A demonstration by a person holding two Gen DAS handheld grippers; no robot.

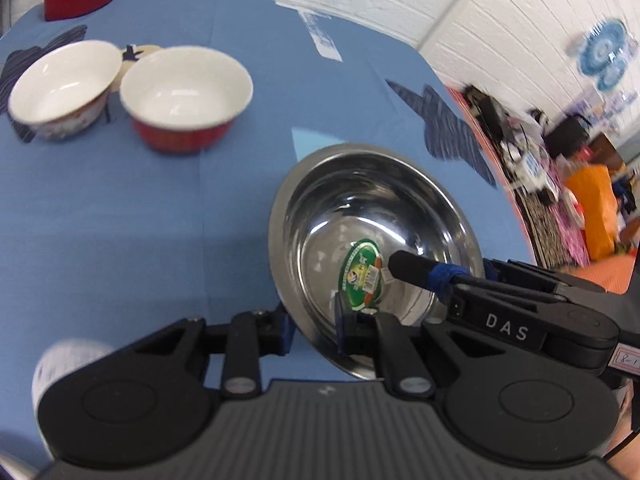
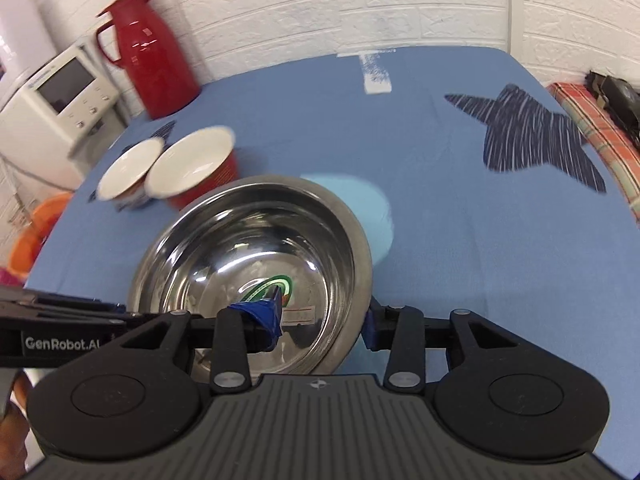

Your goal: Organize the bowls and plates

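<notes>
A steel bowl [image 1: 372, 216] with a green sticker inside hangs tilted over the blue tablecloth. My left gripper [image 1: 314, 330] is shut on its near left rim. In the right wrist view the same steel bowl [image 2: 256, 248] fills the middle. My right gripper [image 2: 324, 320] straddles its right rim, open: one blue-taped finger [image 2: 260, 320] is inside the bowl, clear of the wall, the other outside at the rim. A white patterned bowl [image 1: 64, 88] and a red bowl [image 1: 186, 96] stand side by side at the far left. A light blue plate [image 2: 372, 208] lies flat behind the steel bowl.
A red thermos jug [image 2: 152, 52] stands at the table's back left by the white brick wall. Beside the table are a white appliance [image 2: 56, 96] and an orange basin [image 2: 36, 236]. The tablecloth [image 2: 460, 200] has dark star prints; the table's right edge is near.
</notes>
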